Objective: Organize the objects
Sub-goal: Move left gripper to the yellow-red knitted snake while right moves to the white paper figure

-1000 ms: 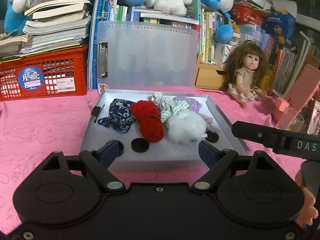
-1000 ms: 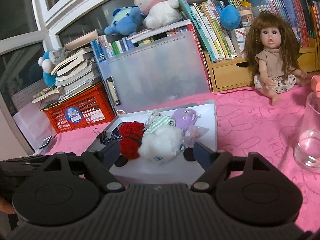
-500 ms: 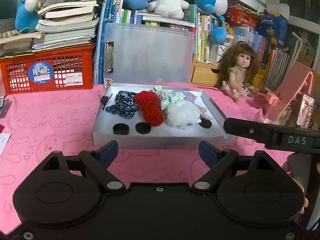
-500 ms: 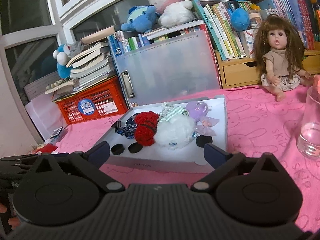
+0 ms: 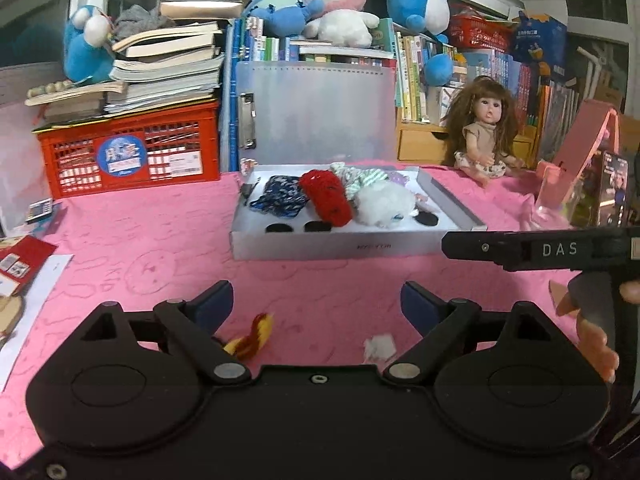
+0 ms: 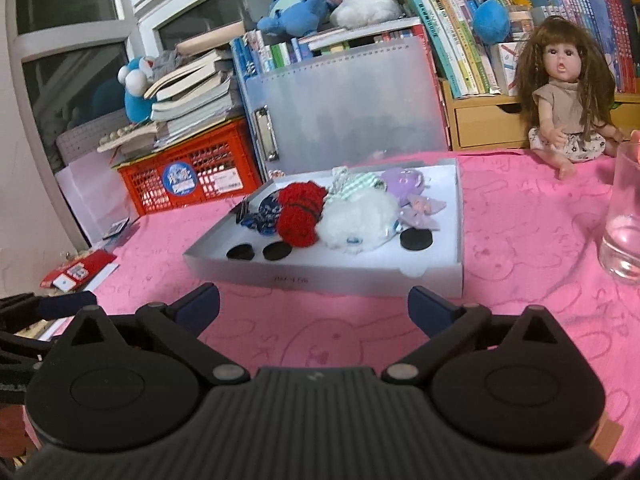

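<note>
A shallow grey tray (image 5: pixel 352 246) (image 6: pixel 320 278) lies on the pink cloth. It holds a blue knit piece (image 5: pixel 280 198), a red knit piece (image 5: pixel 328 198), a white fluffy toy (image 5: pixel 384 208), a green checked cloth (image 5: pixel 360 178), a purple toy (image 6: pixel 404 182) and three black discs (image 5: pixel 280 228). My left gripper (image 5: pixel 316 306) hangs well short of the tray, its jaws opening and gripping nothing. On the cloth under them lie a small yellow-red scrap (image 5: pixel 250 340) and a white tuft (image 5: pixel 380 346). My right gripper (image 6: pixel 314 308) stands wide open and empty before the tray's front wall.
A glass of water (image 6: pixel 624 232) stands at the right, a doll (image 5: pixel 486 132) behind it. A red crate (image 5: pixel 132 156) under books and a clear folder (image 5: pixel 316 112) close off the back. Papers (image 5: pixel 24 264) lie at the left. A hand (image 5: pixel 596 340) holds the right tool.
Both grippers have drawn back from the tray, which now looks smaller and farther off. The scrap and tuft have come into view under the left jaws. The right jaws have widened.
</note>
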Tool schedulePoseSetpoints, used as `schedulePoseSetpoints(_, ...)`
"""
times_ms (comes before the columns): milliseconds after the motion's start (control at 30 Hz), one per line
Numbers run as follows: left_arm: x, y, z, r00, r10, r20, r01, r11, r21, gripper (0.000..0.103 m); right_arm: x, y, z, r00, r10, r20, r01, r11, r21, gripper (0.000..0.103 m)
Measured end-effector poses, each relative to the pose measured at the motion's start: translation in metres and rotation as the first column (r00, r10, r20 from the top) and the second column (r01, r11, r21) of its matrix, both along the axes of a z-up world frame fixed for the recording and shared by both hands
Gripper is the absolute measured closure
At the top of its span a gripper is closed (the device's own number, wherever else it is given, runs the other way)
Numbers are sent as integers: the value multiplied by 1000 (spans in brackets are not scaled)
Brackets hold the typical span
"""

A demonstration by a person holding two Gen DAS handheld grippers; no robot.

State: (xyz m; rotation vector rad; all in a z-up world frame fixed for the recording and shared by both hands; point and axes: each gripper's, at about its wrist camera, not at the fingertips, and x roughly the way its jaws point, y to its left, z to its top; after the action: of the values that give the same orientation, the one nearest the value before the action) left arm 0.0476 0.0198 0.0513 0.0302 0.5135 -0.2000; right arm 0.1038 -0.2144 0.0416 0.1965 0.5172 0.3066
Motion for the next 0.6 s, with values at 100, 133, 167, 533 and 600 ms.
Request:
schedulePoseSetpoints(100, -15, 7, -6, 1000, 18, 5, -18, 1000, 9, 12, -7, 8, -3, 1000, 30, 4, -29, 999, -27, 0)
schedulePoseSetpoints(133, -19, 9, -8, 1000, 25, 4, -25, 1000, 9, 12, -9, 11, -4, 999, 40, 6, -40, 998, -40, 0)
schedulePoseSetpoints(167, -22, 11, -10, 1000, 31, 3, -31, 999, 9, 12, -11, 15, -5, 999, 52, 9, -51, 997, -56, 0)
schedulePoseSetpoints(533, -48, 32, -28, 995, 96, -2, -96, 994, 44, 12, -32, 55, -15, 985, 173, 23, -166, 968, -186, 0)
schedulePoseSetpoints(600, -47, 36, -29, 994, 113, -1, -113, 993, 40, 12, -34, 59, -17, 983, 182, 20, -175, 966, -193, 0)
